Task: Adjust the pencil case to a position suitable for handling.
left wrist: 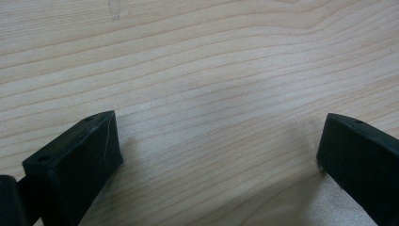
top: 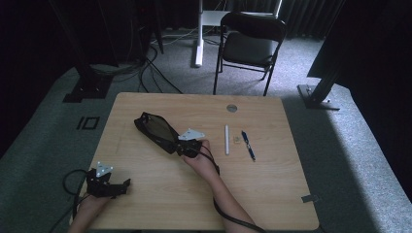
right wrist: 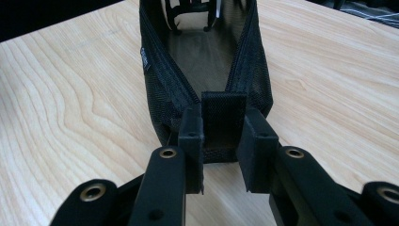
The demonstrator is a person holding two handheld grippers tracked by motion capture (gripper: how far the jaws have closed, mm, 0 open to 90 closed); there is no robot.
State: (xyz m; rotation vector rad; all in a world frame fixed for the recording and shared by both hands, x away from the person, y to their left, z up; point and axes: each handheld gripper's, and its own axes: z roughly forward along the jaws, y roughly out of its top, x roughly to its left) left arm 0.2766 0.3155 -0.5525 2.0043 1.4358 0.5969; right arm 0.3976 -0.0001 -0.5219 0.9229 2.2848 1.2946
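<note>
A black mesh fabric pouch with an open zipped mouth is seen lying on the light wooden table, left of its middle, and its near end tab is pinched between the pressed-together jaws of the right gripper, whose body is seen in the high view just right of the pouch. The left gripper is held low at the table's near left corner, well apart from the pouch, with its jaws spread wide over bare wood and nothing between them. A white cylindrical stick, a small tan block and a blue pen are laid side by side to the right of the pouch, apart from it.
</note>
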